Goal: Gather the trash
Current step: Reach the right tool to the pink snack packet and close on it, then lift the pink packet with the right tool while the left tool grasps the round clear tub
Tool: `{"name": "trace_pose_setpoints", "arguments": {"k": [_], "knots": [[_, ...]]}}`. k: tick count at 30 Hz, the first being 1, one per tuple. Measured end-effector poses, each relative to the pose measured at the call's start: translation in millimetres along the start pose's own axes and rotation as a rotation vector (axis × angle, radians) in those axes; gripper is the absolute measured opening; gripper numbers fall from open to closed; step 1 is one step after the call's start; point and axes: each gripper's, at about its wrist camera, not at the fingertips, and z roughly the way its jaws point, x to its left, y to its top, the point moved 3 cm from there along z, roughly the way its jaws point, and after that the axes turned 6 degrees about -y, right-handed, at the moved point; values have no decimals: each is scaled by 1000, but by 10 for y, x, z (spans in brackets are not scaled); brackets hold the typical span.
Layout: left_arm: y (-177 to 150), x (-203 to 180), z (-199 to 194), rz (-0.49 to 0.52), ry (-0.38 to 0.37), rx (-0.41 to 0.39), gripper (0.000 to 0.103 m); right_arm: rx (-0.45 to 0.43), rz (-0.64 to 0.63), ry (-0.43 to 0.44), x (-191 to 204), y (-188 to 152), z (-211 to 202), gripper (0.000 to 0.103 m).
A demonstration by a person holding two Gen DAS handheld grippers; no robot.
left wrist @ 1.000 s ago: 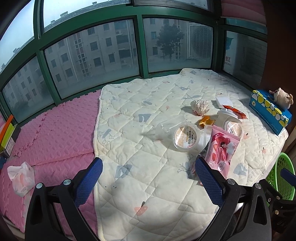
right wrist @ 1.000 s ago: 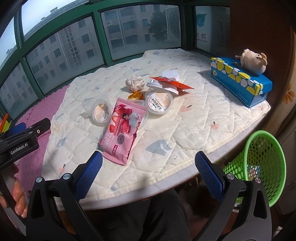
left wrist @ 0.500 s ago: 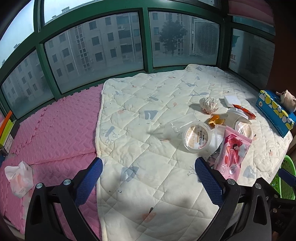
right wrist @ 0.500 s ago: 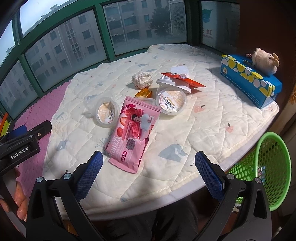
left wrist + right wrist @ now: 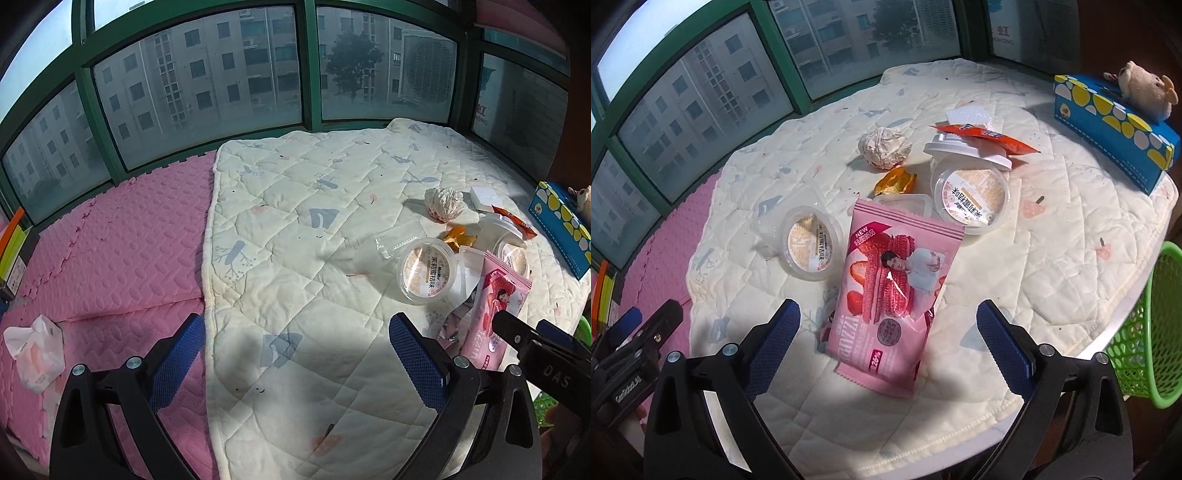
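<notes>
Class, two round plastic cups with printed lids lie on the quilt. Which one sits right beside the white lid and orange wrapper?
The larger-looking cup on the right, just below the white lid and orange wrapper. The other cup lies left of the pink snack bag.

A pink foam mat is partly covered by a cream quilted pad. On the pad are scattered a pink snack bag, two pudding cups, crumpled paper and a blue tissue box.

Counts: 2 sealed pudding cups; 1 pink snack bag; 1 orange wrapper; 1 crumpled paper ball; 1 gold foil scrap; 1 white lid; 1 green basket; 1 tissue box; 1 plush toy.
</notes>
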Motion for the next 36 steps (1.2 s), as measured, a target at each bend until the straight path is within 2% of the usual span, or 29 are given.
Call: {"name": "trace_pose_setpoints", "arguments": {"k": [5, 7, 9, 12, 17, 25, 31, 36], "knots": [[9, 6, 95, -2, -12, 18, 97, 33, 9, -29, 62, 59, 264, 91], [22, -7, 136, -2, -24, 26, 97, 48, 10, -37, 55, 65, 355, 85], [36, -35, 176, 5, -33, 32, 97, 54, 1, -51, 30, 51, 403, 73], [60, -117, 241, 20, -63, 43, 97, 52, -3, -48, -21, 23, 401, 64], [87, -331, 396, 43, -128, 74, 97, 28, -11, -39, -174, -22, 284, 62], [133, -720, 659, 56, -220, 120, 97, -43, -9, -24, -563, -55, -120, 61], [259, -860, 837, -20, -273, 142, 97, -82, 4, -51, -864, -91, -387, 61], [304, -930, 986, -82, -263, 156, 97, -99, 23, -74, -1093, -146, -522, 61]]}}
